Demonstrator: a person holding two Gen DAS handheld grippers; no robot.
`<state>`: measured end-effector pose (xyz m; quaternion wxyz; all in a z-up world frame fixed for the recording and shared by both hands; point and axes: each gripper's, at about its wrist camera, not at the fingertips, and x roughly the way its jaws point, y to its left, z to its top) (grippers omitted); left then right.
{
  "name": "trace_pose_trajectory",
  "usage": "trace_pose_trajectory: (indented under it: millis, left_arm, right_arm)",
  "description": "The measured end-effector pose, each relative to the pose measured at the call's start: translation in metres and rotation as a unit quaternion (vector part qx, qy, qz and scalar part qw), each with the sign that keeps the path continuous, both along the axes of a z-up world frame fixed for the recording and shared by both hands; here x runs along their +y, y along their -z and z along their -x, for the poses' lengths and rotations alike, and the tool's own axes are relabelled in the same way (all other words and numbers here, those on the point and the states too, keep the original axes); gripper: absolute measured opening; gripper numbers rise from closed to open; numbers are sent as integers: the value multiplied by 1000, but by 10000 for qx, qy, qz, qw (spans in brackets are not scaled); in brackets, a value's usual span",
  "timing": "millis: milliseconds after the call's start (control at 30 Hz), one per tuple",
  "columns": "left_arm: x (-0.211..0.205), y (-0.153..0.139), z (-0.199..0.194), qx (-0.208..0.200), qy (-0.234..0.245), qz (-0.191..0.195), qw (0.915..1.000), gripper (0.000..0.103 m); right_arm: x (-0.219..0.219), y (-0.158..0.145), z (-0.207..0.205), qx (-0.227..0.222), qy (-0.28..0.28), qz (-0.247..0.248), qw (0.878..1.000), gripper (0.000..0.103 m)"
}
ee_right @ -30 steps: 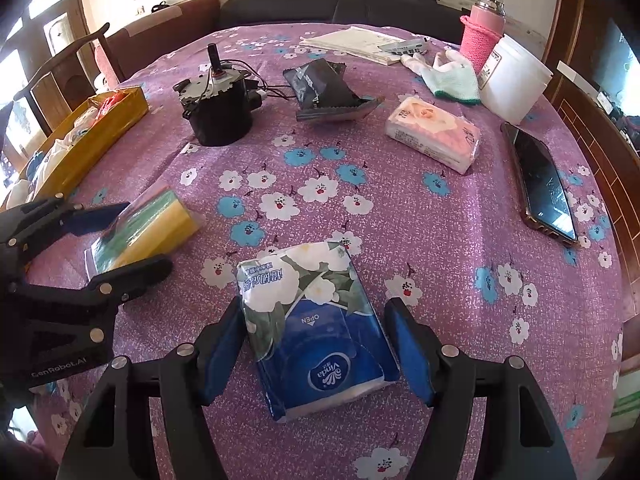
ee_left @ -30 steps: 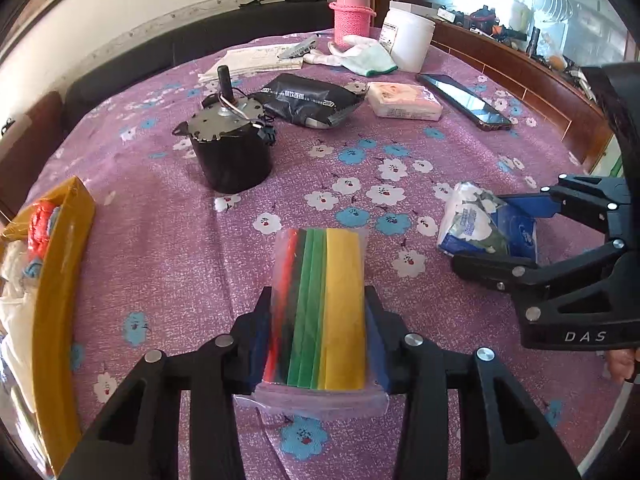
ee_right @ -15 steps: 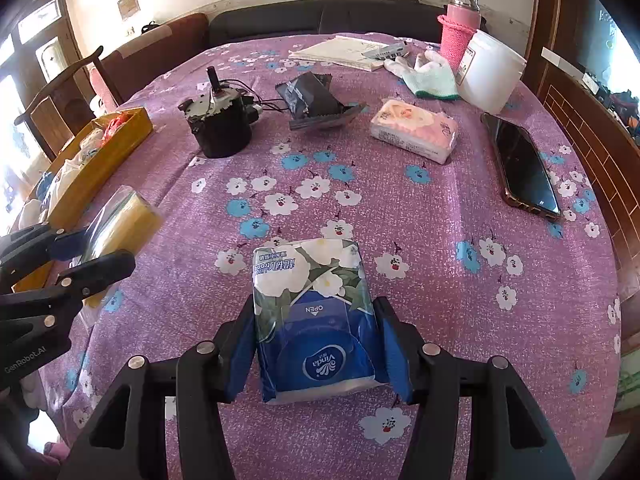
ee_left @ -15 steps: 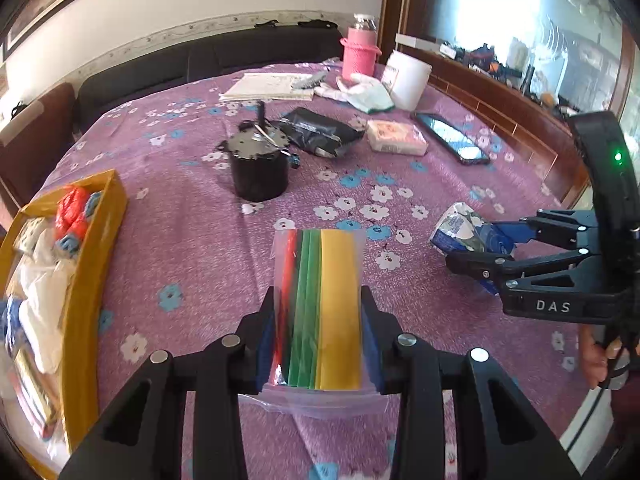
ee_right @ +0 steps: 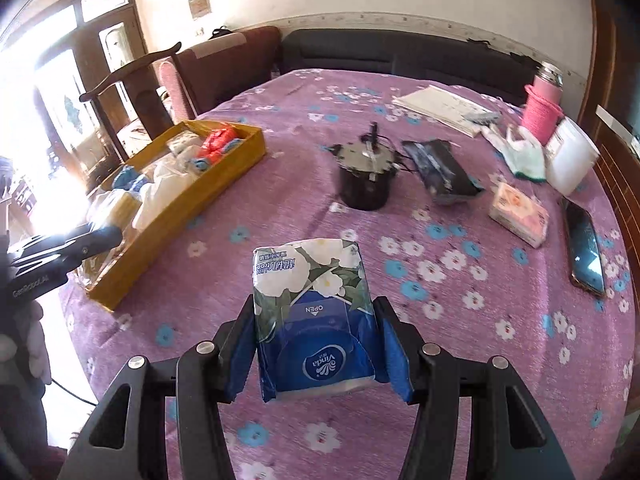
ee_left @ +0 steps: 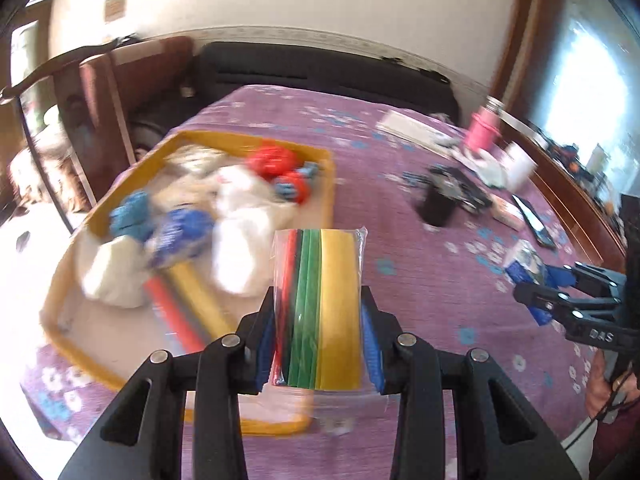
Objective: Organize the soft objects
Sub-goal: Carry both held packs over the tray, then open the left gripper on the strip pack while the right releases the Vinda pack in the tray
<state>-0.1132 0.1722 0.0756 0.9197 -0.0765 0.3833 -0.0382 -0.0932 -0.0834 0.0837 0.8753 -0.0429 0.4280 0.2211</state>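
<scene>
My left gripper (ee_left: 318, 344) is shut on a clear bag of red, green and yellow sponge cloths (ee_left: 320, 304) and holds it in the air at the right edge of the yellow tray (ee_left: 326, 184). The tray holds several soft things, white, blue and red. My right gripper (ee_right: 314, 354) is shut on a blue and white Vinda tissue pack (ee_right: 312, 308), lifted above the purple flowered tablecloth (ee_right: 460, 280). The right gripper shows in the left wrist view (ee_left: 536, 288) at the far right. The left gripper shows in the right wrist view (ee_right: 76, 244) over the tray (ee_right: 192, 208).
On the table stand a black motor (ee_right: 366, 184), a black pouch (ee_right: 440, 172), a pink tissue pack (ee_right: 518, 214), a phone (ee_right: 586, 248), a white tub (ee_right: 572, 160), a pink flask (ee_right: 544, 104), a glove (ee_right: 520, 152) and papers (ee_right: 436, 106). A chair (ee_right: 136, 92) stands behind the tray.
Both grippers have lifted their loads off the table. The left one has swung left to the yellow tray with the sponge bag. The right one has raised the tissue pack and turned left.
</scene>
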Motion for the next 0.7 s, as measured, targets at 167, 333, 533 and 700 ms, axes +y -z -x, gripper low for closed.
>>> trace_pose_trajectory:
  millis: [167, 333, 533, 700]
  left_arm:
    - [54, 10, 4, 137, -672, -23, 9976, 36]
    - [91, 29, 1, 433, -1055, 114, 9934, 36]
    - [103, 45, -12, 599, -1135, 148, 9916, 38]
    - [110, 42, -13, 350, -1174, 144, 9924, 57]
  right_arm:
    - [58, -8, 0, 0, -589, -102, 9982, 60]
    - [112, -14, 1, -8, -1120, -101, 9937, 60]
    - [170, -12, -8, 159, -1522, -163, 9881, 61]
    - [206, 4, -23, 580, -1672, -314, 9837, 61]
